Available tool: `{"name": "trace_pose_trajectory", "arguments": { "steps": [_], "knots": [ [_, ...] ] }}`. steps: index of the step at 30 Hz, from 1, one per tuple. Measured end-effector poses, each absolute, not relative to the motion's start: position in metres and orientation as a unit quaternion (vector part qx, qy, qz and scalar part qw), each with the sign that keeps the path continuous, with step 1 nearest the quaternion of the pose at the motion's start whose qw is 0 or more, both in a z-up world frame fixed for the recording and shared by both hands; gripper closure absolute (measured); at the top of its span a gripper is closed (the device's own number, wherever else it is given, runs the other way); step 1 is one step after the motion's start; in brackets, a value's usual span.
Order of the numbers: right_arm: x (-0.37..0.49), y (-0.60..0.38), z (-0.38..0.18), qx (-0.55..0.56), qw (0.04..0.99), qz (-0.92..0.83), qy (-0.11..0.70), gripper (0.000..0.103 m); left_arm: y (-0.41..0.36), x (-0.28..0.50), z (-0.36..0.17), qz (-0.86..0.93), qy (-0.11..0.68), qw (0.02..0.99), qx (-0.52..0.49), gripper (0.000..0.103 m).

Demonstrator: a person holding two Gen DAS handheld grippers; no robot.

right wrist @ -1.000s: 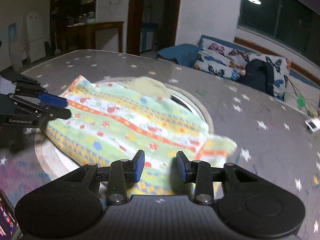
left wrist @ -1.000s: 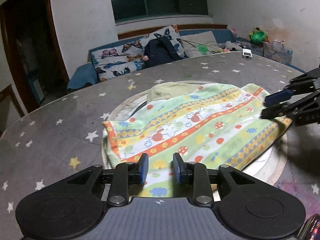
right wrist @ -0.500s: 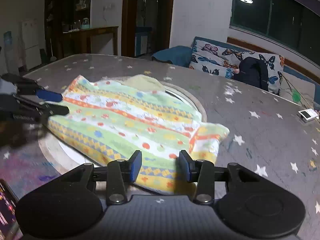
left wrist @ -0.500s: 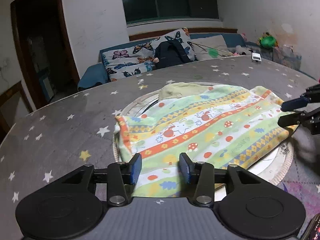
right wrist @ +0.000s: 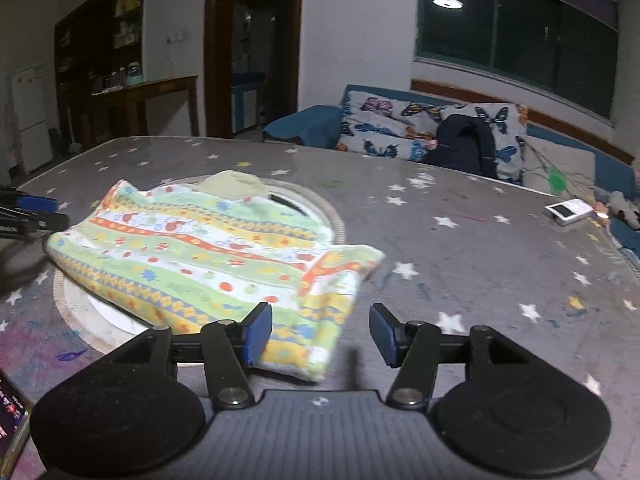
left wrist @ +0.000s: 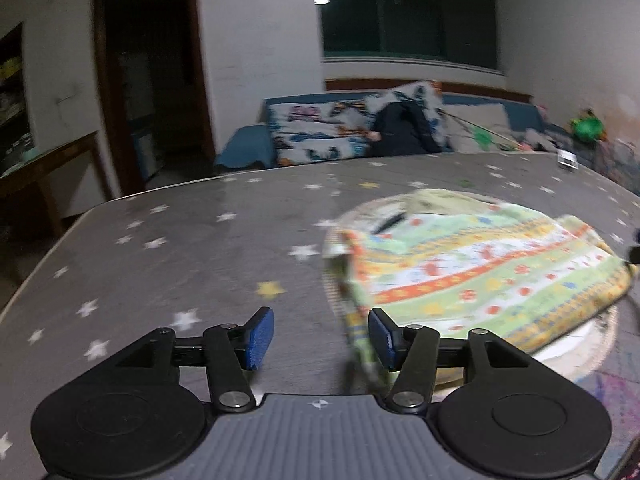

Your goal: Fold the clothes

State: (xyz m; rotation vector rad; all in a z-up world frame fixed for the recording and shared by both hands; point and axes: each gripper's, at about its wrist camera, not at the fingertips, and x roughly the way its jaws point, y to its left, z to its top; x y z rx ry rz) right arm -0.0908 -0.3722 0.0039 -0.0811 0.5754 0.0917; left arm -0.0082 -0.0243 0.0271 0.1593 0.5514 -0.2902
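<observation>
A folded striped garment point(left wrist: 472, 276) with green, orange and yellow bands lies on the round white turntable point(left wrist: 576, 348) of the star-patterned table. In the right wrist view the garment point(right wrist: 208, 252) spreads to the left and centre. My left gripper point(left wrist: 320, 338) is open and empty, over bare tabletop just left of the garment's near corner. My right gripper point(right wrist: 320, 334) is open and empty, with the garment's near right corner between and just beyond its fingers. The left gripper also shows at the left edge of the right wrist view point(right wrist: 32, 214).
The grey star-patterned table point(right wrist: 460, 248) carries a small white device point(right wrist: 568, 211) at its far right. A sofa with butterfly cushions and a dark backpack point(right wrist: 464, 148) stands behind. A phone screen point(right wrist: 10, 412) shows at the lower left.
Both grippers have opened wider and pulled back from the garment. The left gripper has swung left, so the garment now lies to its right. The garment rests released on the turntable.
</observation>
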Motion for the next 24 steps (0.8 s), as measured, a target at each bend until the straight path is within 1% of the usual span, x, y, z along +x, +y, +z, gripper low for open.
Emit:
{"name": "trace_pose_trajectory", "arguments": {
  "steps": [3, 5, 10, 13, 17, 21, 24],
  "knots": [
    [-0.097, -0.385, 0.004, -0.034, 0.959, 0.023, 0.282, 0.043, -0.002, -0.005, 0.026, -0.111, 0.275, 0.953, 0.064, 0.042],
    [-0.099, -0.396, 0.003, -0.027, 0.959, 0.006, 0.283, 0.042, 0.012, -0.003, 0.024, -0.090, 0.279, 0.954, 0.057, 0.040],
    [-0.105, -0.423, -0.002, -0.005, 0.956, -0.037, 0.289, 0.039, 0.042, -0.002, 0.019, -0.041, 0.285, 0.956, 0.052, 0.036],
    [-0.108, -0.437, -0.008, 0.002, 0.954, -0.061, 0.294, 0.037, 0.058, -0.001, 0.014, -0.016, 0.294, 0.954, 0.047, 0.035],
    [-0.109, -0.450, -0.013, 0.013, 0.951, -0.080, 0.299, 0.036, 0.073, 0.001, 0.010, 0.007, 0.304, 0.952, 0.041, 0.032],
    [-0.109, -0.460, -0.016, 0.018, 0.948, -0.096, 0.302, 0.031, 0.084, 0.002, 0.011, 0.016, 0.310, 0.950, 0.024, 0.031],
    [-0.110, -0.467, -0.019, 0.025, 0.946, -0.105, 0.307, 0.031, 0.088, 0.003, 0.012, 0.021, 0.314, 0.949, 0.022, 0.026]
  ]
}}
